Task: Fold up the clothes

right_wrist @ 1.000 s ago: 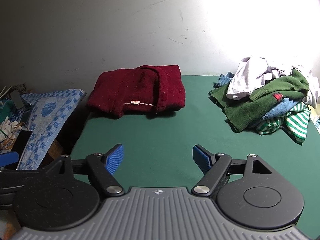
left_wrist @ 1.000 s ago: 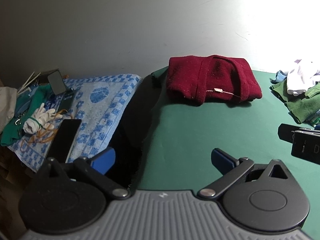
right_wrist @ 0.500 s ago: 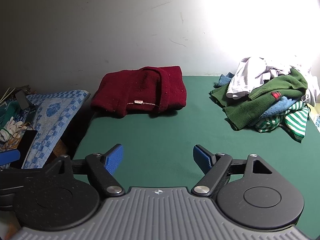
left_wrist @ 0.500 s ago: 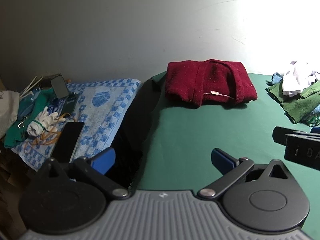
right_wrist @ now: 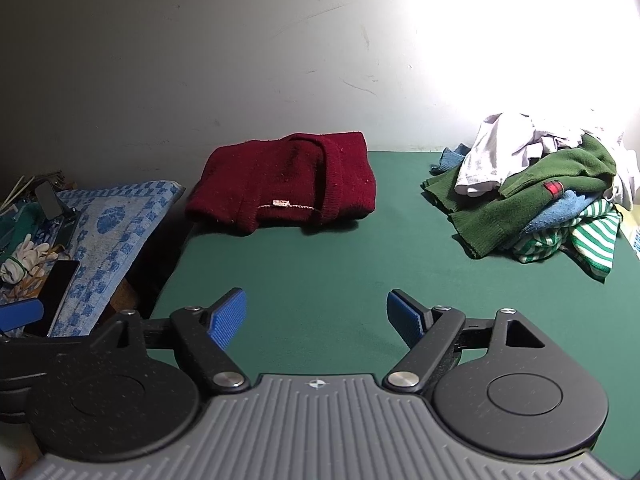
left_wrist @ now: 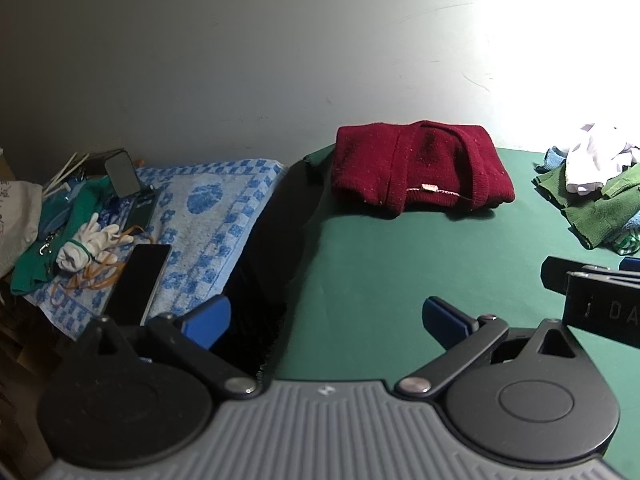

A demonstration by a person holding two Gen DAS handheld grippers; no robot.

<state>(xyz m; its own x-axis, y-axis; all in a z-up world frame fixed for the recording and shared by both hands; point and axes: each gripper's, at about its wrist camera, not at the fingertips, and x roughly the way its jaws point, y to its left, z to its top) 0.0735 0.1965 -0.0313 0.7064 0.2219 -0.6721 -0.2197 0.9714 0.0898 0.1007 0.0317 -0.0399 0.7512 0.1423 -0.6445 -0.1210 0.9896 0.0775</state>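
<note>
A folded dark red sweater lies at the back of the green table, near the wall; it also shows in the right wrist view. A heap of unfolded clothes, green, white, blue and striped, lies at the right; its edge shows in the left wrist view. My left gripper is open and empty, over the table's left edge. My right gripper is open and empty, above the green table, well short of the sweater.
Left of the table, a blue-and-white towel holds a black phone, white gloves and small items. The right gripper's body shows at the left view's right edge. A white wall stands behind.
Both grippers have drawn back slightly and drifted; the sweater sits a little farther and lower in both views. Both stay open and empty.
</note>
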